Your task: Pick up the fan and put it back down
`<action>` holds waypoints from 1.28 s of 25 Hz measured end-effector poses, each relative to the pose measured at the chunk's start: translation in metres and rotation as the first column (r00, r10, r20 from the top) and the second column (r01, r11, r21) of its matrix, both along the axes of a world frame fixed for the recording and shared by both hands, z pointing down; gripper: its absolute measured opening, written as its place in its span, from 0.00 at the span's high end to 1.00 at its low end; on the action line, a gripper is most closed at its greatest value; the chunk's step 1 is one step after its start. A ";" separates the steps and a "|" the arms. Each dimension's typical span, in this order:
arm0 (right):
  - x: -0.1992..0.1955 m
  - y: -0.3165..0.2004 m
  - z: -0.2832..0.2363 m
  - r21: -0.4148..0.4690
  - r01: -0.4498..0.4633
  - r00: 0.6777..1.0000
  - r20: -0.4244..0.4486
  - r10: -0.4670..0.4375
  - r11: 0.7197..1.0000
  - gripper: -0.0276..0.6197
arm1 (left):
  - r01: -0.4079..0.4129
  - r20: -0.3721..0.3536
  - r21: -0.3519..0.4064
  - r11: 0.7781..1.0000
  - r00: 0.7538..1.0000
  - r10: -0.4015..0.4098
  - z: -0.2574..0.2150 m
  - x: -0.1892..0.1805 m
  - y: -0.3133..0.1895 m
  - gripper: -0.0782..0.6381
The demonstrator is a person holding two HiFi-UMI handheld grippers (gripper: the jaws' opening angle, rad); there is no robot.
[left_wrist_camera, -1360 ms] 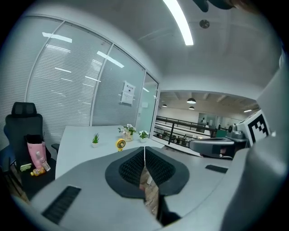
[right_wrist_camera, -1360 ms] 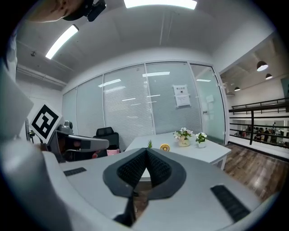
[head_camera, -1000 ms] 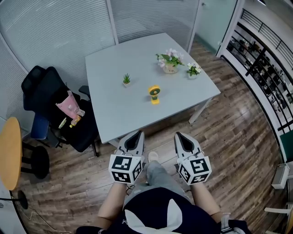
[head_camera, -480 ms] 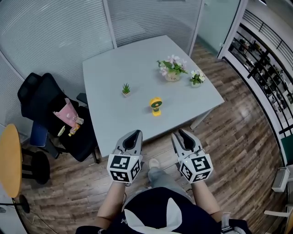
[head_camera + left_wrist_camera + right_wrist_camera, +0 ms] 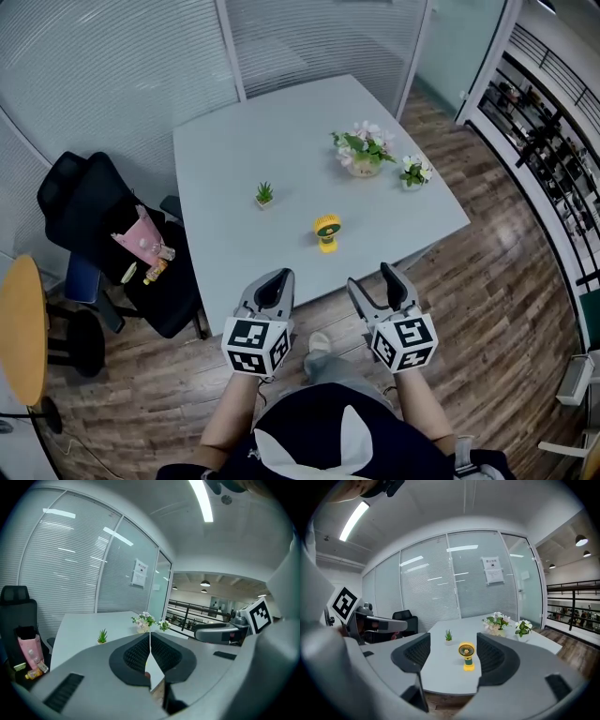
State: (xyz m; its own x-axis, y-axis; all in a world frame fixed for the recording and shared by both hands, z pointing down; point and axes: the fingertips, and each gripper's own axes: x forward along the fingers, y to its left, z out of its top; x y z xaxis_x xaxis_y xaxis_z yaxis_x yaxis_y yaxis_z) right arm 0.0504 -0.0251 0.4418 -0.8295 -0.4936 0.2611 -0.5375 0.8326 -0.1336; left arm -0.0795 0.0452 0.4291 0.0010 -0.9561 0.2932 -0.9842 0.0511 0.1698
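Note:
A small yellow fan [image 5: 327, 232] stands upright on the grey table [image 5: 234, 141], near its front edge. Both grippers hover in front of that edge, short of the fan. My left gripper [image 5: 275, 281] is shut with nothing in it; in the left gripper view its pads [image 5: 161, 652] meet along a thin line. My right gripper [image 5: 372, 279] is open, its jaws having just been opening, and nothing is between them. In the right gripper view the fan [image 5: 466, 655] shows through the gap of the right gripper [image 5: 451, 659], well beyond the fingertips.
A tiny green plant [image 5: 264, 194], a flower pot [image 5: 364, 155] and a smaller flower pot [image 5: 412, 172] share the table. A black chair [image 5: 94, 211] with a pink bag stands left. An orange round table [image 5: 19, 319] is further left. A railing runs along the right.
Both grippers have moved forward towards the table's front edge. The right gripper's jaws have gone from shut to wide apart. The left gripper stays shut.

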 end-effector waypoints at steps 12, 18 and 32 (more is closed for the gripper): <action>-0.029 -0.027 0.017 -0.037 0.043 0.999 -0.032 -0.044 0.998 0.47 | 0.020 0.005 -0.014 1.000 1.000 -0.020 0.006 -0.025 -0.028 0.86; -0.042 -0.036 0.028 -0.060 0.072 0.996 -0.055 -0.076 0.996 0.45 | 0.028 0.001 -0.023 0.999 1.000 -0.028 0.012 -0.034 -0.041 0.86; -0.066 -0.065 0.083 -0.125 0.113 0.979 -0.153 -0.131 0.986 0.44 | 0.063 0.006 -0.032 0.997 0.998 -0.063 0.022 -0.054 -0.067 0.86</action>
State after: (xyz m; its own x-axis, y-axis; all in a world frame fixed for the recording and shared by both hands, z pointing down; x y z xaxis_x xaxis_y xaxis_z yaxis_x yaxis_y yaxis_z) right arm -0.0154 -0.0898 0.5250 -0.8244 -0.3502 0.4447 -0.4550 0.8773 -0.1526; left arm -0.1336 -0.0217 0.4511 -0.0607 -0.9441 0.3239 -0.9797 0.1185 0.1619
